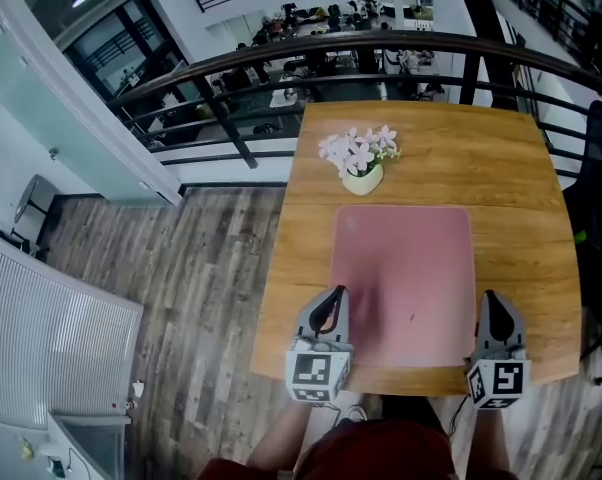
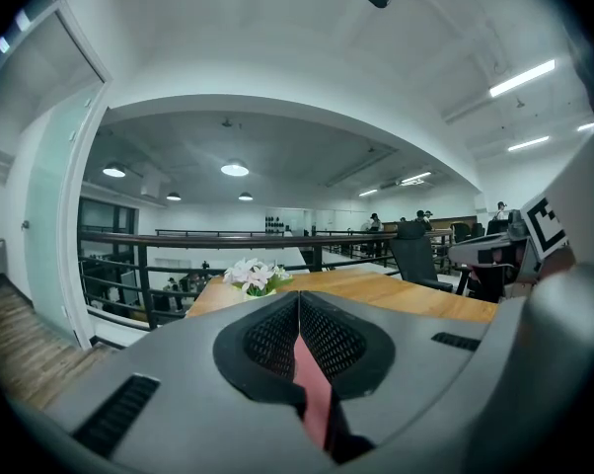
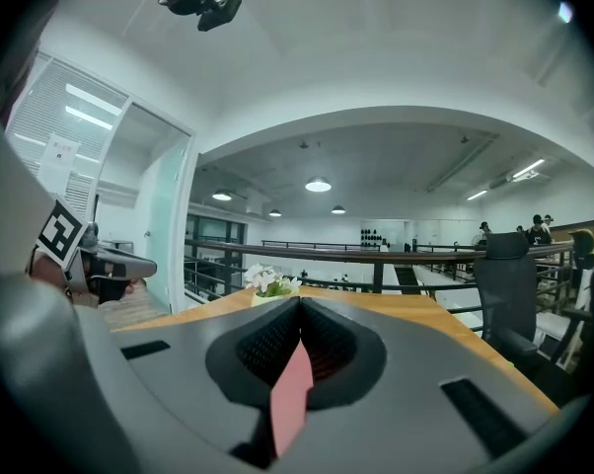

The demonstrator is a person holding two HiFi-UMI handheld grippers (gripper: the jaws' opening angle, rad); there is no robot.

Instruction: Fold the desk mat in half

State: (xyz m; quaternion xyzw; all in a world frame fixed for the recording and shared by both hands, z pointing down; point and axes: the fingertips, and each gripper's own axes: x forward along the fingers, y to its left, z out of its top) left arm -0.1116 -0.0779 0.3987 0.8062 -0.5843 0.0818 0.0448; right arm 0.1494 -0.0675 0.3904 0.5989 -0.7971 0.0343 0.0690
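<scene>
A pink desk mat (image 1: pixel 406 278) lies flat on the wooden table (image 1: pixel 301 268), its near edge at the table's front. My left gripper (image 1: pixel 337 293) is shut on the mat's near left corner, and a pink strip of the mat (image 2: pixel 315 383) shows pinched between its jaws. At the near right corner my right gripper (image 1: pixel 487 298) is shut on the mat too, with the pink edge (image 3: pixel 290 393) caught between its pads. In both gripper views the jaws point level across the table top.
A small pot of white flowers (image 1: pixel 361 156) stands just beyond the mat's far edge. A black railing (image 1: pixel 281 58) runs behind the table. A dark chair (image 1: pixel 601 188) sits at the table's right side. Wood floor lies to the left.
</scene>
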